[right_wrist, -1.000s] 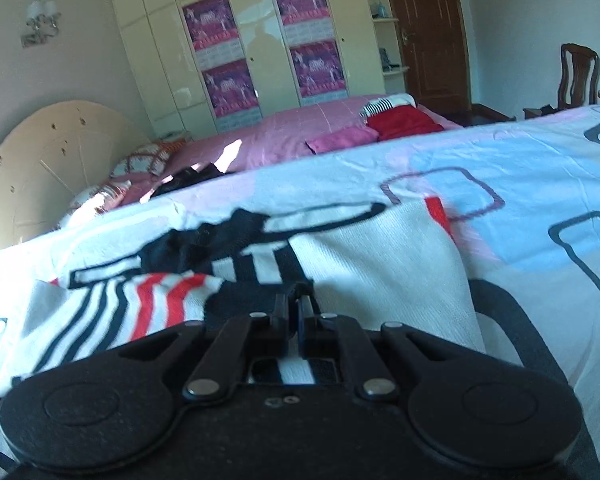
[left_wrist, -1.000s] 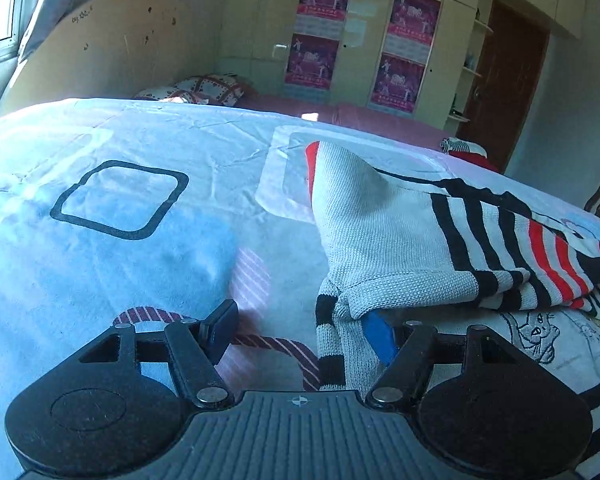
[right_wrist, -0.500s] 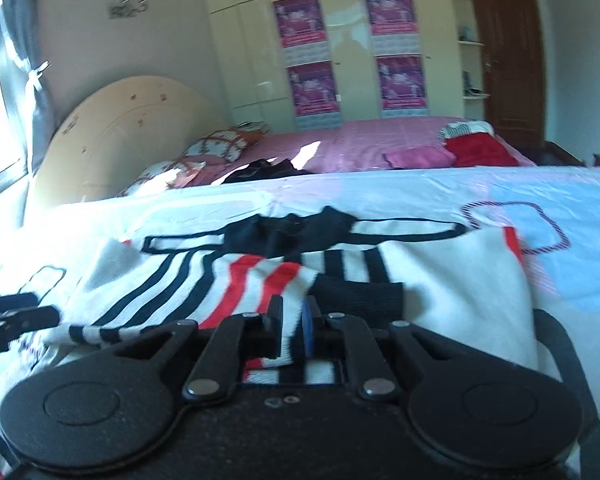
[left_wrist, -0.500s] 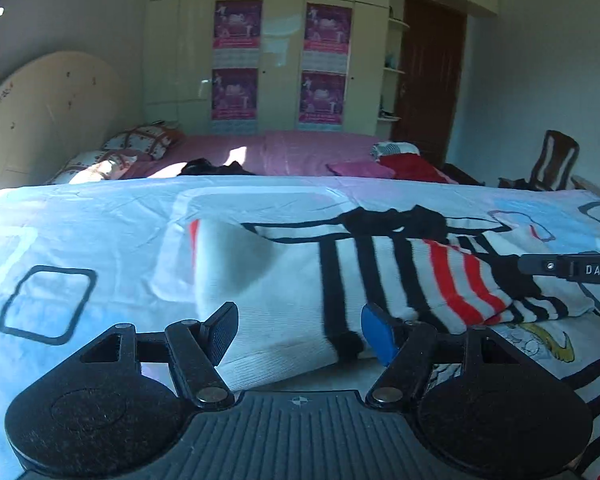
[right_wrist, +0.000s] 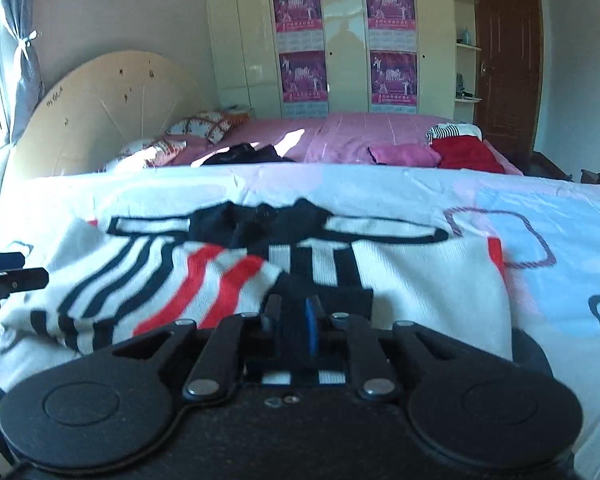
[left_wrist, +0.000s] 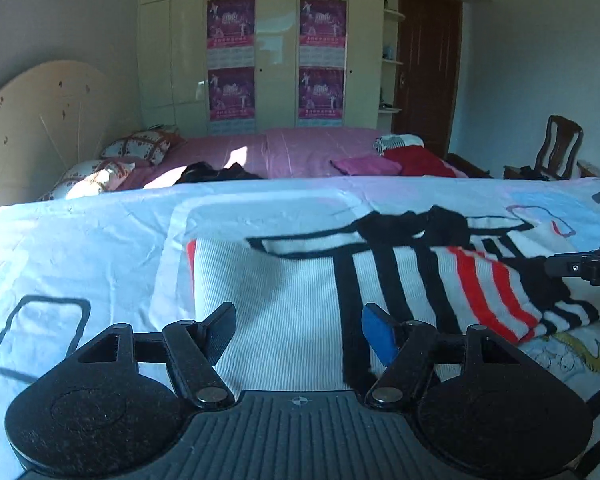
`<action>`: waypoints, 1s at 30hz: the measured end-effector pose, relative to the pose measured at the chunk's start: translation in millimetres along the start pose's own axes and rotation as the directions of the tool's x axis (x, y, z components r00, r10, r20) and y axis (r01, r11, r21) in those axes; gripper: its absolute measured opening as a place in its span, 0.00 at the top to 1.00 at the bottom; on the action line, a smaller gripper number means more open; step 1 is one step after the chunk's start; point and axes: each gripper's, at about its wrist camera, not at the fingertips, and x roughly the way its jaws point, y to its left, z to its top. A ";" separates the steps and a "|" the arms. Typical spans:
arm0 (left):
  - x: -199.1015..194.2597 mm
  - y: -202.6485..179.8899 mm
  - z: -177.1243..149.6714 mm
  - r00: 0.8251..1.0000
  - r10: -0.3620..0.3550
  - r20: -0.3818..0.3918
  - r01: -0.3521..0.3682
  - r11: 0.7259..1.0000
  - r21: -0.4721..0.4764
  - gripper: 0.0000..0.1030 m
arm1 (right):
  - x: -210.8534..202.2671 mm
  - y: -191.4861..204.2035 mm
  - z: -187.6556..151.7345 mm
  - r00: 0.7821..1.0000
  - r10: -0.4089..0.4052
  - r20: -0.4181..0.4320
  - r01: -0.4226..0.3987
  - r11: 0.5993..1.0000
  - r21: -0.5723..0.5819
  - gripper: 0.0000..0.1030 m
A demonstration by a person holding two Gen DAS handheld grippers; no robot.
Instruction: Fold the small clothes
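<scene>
Likely a home bedroom: bed (left_wrist: 300,152), wardrobe (left_wrist: 276,52).

One striped sweater (left_wrist: 300,300), four posters (left_wrist: 231,24), two pillows (left_wrist: 140,146).

Ribbed white knit sweater with black and red stripes (left_wrist: 284,304); smooth cotton-looking patterned bedsheet (left_wrist: 80,248); glossy cream wardrobe doors (left_wrist: 276,40); matt black, probably plastic, gripper (left_wrist: 298,328).

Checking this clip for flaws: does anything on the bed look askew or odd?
The striped sweater is mid-fold: one striped sleeve lies slanted across its front, with the black collar bunched. No damage is visible.
</scene>
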 end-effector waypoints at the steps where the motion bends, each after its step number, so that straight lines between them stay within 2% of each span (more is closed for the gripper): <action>1: 7.1 1.1 5.7 1.000 -0.023 -0.004 0.023 1.000 0.000 0.33 | 6.9 2.5 6.8 1.000 0.015 0.001 -0.015 1.000 0.008 0.85; 6: 59.4 2.3 19.6 0.995 -0.076 -0.071 0.078 0.996 0.031 0.33 | 51.2 32.1 23.3 0.992 0.116 -0.040 -0.117 0.993 -0.023 0.89; 7: 66.5 4.1 18.7 0.994 -0.069 -0.086 0.072 0.997 0.032 0.33 | 60.5 36.6 22.3 0.992 0.113 -0.055 -0.115 0.993 -0.037 0.89; 9: 85.2 12.1 10.4 0.990 -0.012 -0.140 0.016 0.999 0.027 0.33 | 83.4 36.6 15.6 0.991 0.051 -0.127 -0.057 0.997 -0.046 0.94; 10: 88.3 21.0 4.8 0.992 -0.023 -0.124 0.022 1.000 -0.015 0.33 | 84.6 30.5 12.8 0.994 0.064 -0.090 -0.066 0.998 -0.018 0.95; 11: 87.7 27.1 3.8 0.993 -0.039 -0.116 0.034 0.998 -0.047 0.33 | 86.1 26.2 13.7 0.993 0.072 -0.093 -0.071 0.997 0.008 0.96; 13: 83.6 26.3 8.0 0.992 -0.025 -0.123 0.022 0.999 -0.028 0.33 | 82.7 25.8 17.5 0.993 0.056 -0.101 -0.055 0.998 0.015 0.96; 16: 75.4 30.9 10.6 0.995 -0.012 -0.095 0.009 0.999 -0.038 0.33 | 70.7 26.3 19.5 0.997 0.037 -0.066 -0.037 0.999 0.009 0.84; 19: 82.6 40.7 12.0 0.996 -0.013 -0.093 0.008 0.998 -0.060 0.33 | 72.0 26.5 19.9 0.996 0.058 -0.064 -0.058 0.998 0.006 0.84; 21: 95.5 47.1 13.7 0.994 -0.010 -0.111 0.004 0.999 -0.051 0.33 | 80.5 28.7 19.7 0.995 0.037 -0.088 -0.040 0.999 -0.032 0.88; 24: 102.9 65.1 19.4 0.994 -0.028 -0.102 0.014 0.991 -0.131 0.33 | 85.7 20.2 18.5 0.995 0.041 -0.093 -0.043 0.999 -0.015 0.91; 25: 103.9 66.7 21.6 0.994 -0.015 -0.108 0.003 0.993 -0.117 0.33 | 83.2 19.2 20.3 0.995 0.036 -0.094 -0.037 0.999 -0.012 0.91; 28: 108.0 69.5 23.6 0.992 0.033 -0.125 -0.044 0.995 -0.086 0.33 | 72.5 14.6 21.0 0.998 0.025 -0.053 -0.026 1.000 -0.005 0.83; 29: 113.4 72.6 20.6 0.988 0.058 -0.146 -0.071 0.994 -0.087 0.33 | 76.6 12.1 18.2 0.997 0.014 -0.071 -0.014 1.000 -0.002 0.86; 30: 115.4 80.5 17.3 0.989 0.037 -0.144 -0.057 0.988 -0.143 0.27 | 83.1 8.1 13.5 0.996 0.009 -0.089 -0.009 1.000 0.002 0.87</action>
